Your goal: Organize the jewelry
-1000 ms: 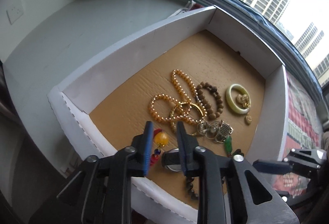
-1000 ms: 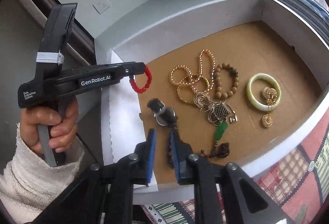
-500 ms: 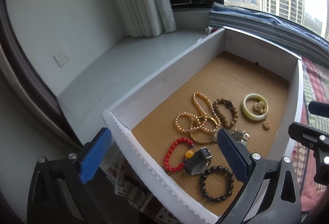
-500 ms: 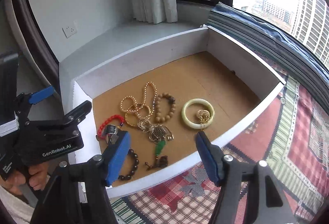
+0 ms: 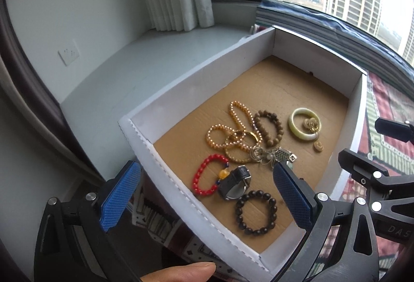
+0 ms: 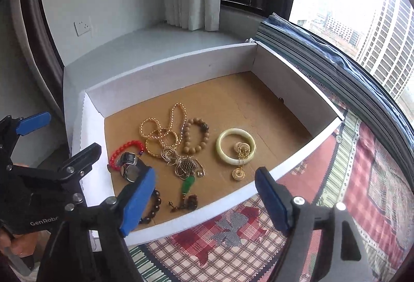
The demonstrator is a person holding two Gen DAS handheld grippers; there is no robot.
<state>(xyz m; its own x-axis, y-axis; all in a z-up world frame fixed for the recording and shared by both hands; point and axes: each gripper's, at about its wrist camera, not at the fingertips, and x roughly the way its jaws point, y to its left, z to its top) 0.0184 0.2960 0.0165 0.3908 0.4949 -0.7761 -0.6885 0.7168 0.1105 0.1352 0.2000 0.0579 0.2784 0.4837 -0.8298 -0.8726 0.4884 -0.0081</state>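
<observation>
While both sets of blue-padded fingers stand spread wide and hold nothing, a second ago they were nearly closed and low over the jewelry, the left pair gripping the red bead bracelet; both have since drawn back and up.

The left gripper (image 5: pixel 207 200) hangs over the near corner of the white cardboard box (image 5: pixel 186 90), its fingers (image 5: pixel 120 197) framing the pieces below. The right gripper (image 6: pixel 204 200) hangs over the box's front wall, one fingertip hiding part of the dark bead bracelet (image 5: pixel 256 213).

The red bead bracelet (image 5: pixel 207 175) now lies flat on the brown cardboard floor near the left wall, its long axis running from the near edge toward the far wall, its amber bead touching the wristwatch (image 5: pixel 235 183). The watch lies on its side, just beside the dark bead bracelet.

Farther in, a golden bead necklace (image 5: pixel 233 134) loops over itself, tangled with a thin gold bangle. A brown wooden bead bracelet (image 5: pixel 269 128) lies just beside it. A knot of silver rings and a pendant (image 6: pixel 185 165) is hard to separate into pieces; a green charm (image 6: pixel 188 185) trails from it toward the front wall. A pale jade bangle (image 6: pixel 227 150) lies apart, gold earrings across it.

The box rests on a patterned rug (image 6: pixel 362 178).
</observation>
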